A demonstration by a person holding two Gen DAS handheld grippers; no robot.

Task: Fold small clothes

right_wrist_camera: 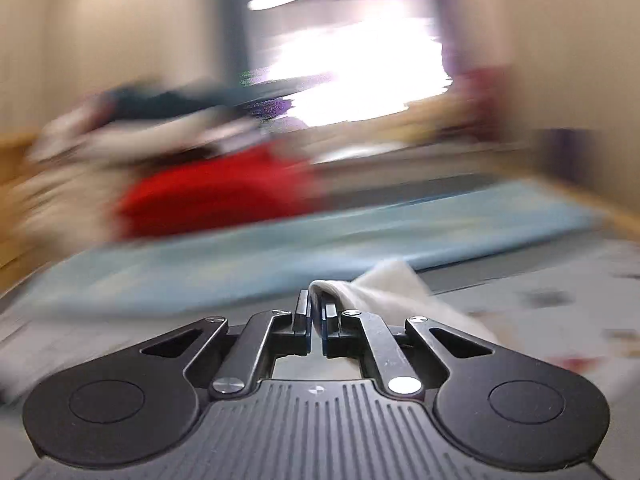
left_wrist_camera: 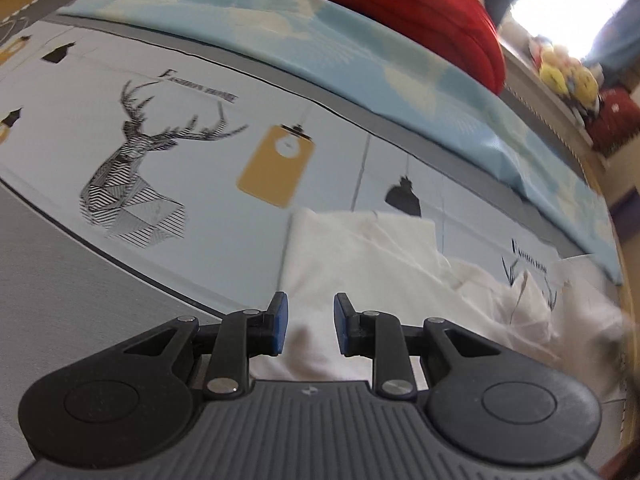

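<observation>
Daylight from a window washed out the far end of the room, and the work lay on a bed whose sheet (left_wrist_camera: 208,200) was printed with deer heads, yellow tags and black lamps. Along the bed's far edge ran a folded light-blue blanket (left_wrist_camera: 360,60), with a red bundle (left_wrist_camera: 420,4) piled on it and some toys on a ledge beyond. The white garment (left_wrist_camera: 360,264) lay on the printed sheet toward the bed's near edge, flat and partly smoothed on one side, rumpled and lifted toward the right-hand edge. The left gripper (left_wrist_camera: 307,322) hovered just above the flat part with its blue-padded fingers (left_wrist_camera: 280,320) spread apart and nothing between them. The right gripper (right_wrist_camera: 318,312) had its fingers clenched on a bunched edge of the same white cloth (right_wrist_camera: 384,284), which draped away to the right; that view was heavily smeared by motion, so little beyond the blue blanket and the red bundle could be made out. The cloth looked thin, light and entirely limp: it would sag from any single pinch, crease wherever it was dragged, and probably slide easily on the smooth sheet. A sound hold would likely be at a hem or corner, pinching a single layer edge-on, with the second gripper taking the matching corner so the fabric could be kept taut while it was laid over.
</observation>
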